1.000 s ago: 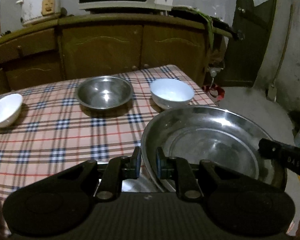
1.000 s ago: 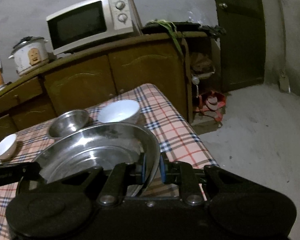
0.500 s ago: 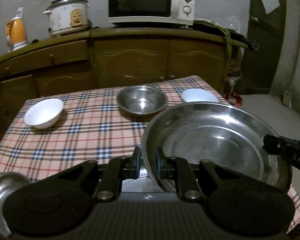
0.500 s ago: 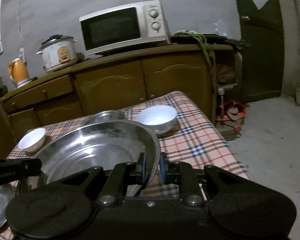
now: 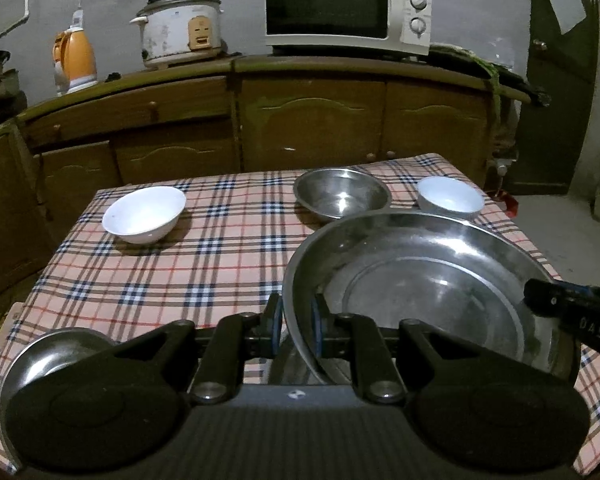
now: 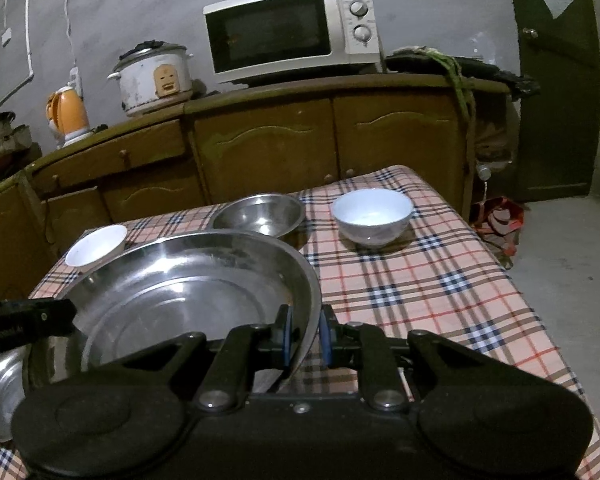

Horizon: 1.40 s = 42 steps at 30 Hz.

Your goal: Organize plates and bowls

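Observation:
A large steel plate [image 5: 424, 280] [image 6: 188, 288] hangs above the checked tablecloth [image 5: 204, 264], held from both sides. My left gripper [image 5: 296, 326] is shut on its left rim, my right gripper [image 6: 305, 334] on its right rim. Beyond it stand a steel bowl [image 5: 342, 194] [image 6: 260, 214] and a white bowl [image 5: 450, 200] [image 6: 372, 214] at the far right. A second white bowl [image 5: 144, 214] [image 6: 96, 246] sits at the far left. A small steel dish [image 5: 56, 356] [image 6: 0, 392] lies at the near left, partly hidden by the grippers.
A wooden cabinet [image 5: 308, 120] runs behind the table, carrying a microwave [image 5: 344, 6], a rice cooker [image 5: 180, 26] and an orange kettle [image 5: 76, 60]. A dark door [image 6: 556, 80] and bare concrete floor [image 6: 568, 264] lie to the right of the table.
Both grippers, still clamped on the large plate, have drawn back and leftward; the bowls look farther off and the small steel dish has come into view at the near left.

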Tool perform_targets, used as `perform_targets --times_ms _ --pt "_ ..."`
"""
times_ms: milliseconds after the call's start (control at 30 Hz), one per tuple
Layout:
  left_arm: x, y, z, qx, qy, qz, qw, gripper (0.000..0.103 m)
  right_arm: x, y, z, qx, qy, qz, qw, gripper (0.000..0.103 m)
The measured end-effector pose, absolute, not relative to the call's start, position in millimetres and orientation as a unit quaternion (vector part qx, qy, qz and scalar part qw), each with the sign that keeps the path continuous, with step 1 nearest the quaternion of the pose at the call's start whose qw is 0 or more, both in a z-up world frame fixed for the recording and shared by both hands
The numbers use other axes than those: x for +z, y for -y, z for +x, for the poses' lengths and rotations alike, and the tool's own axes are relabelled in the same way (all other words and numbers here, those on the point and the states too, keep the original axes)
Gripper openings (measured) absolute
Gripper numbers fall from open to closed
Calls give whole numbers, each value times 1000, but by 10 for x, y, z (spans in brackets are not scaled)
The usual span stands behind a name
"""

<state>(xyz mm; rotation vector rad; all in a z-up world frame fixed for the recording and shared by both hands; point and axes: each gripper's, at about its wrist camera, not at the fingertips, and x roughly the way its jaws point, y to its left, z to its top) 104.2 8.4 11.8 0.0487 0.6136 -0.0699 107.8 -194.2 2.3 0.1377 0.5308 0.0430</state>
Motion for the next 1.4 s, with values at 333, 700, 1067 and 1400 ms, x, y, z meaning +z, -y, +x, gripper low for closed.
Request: perform_targets --times_ms 333,700,1067,1400 --pt "-5 -242 1038 -23 -312 25 950 16 -99 1789 1155 34 -278 63 958 20" --pt "-341 -389 1083 -19 -340 26 940 16 -426 1640 1257 41 -311 52 948 20" --pt "-541 -349 1107 -22 -354 37 934 16 -629 1655 1297 34 -329 44 943 20" --pt "-725 -313 1143 -23 -368 45 928 16 -795 1649 1350 30 -344 36 938 20"
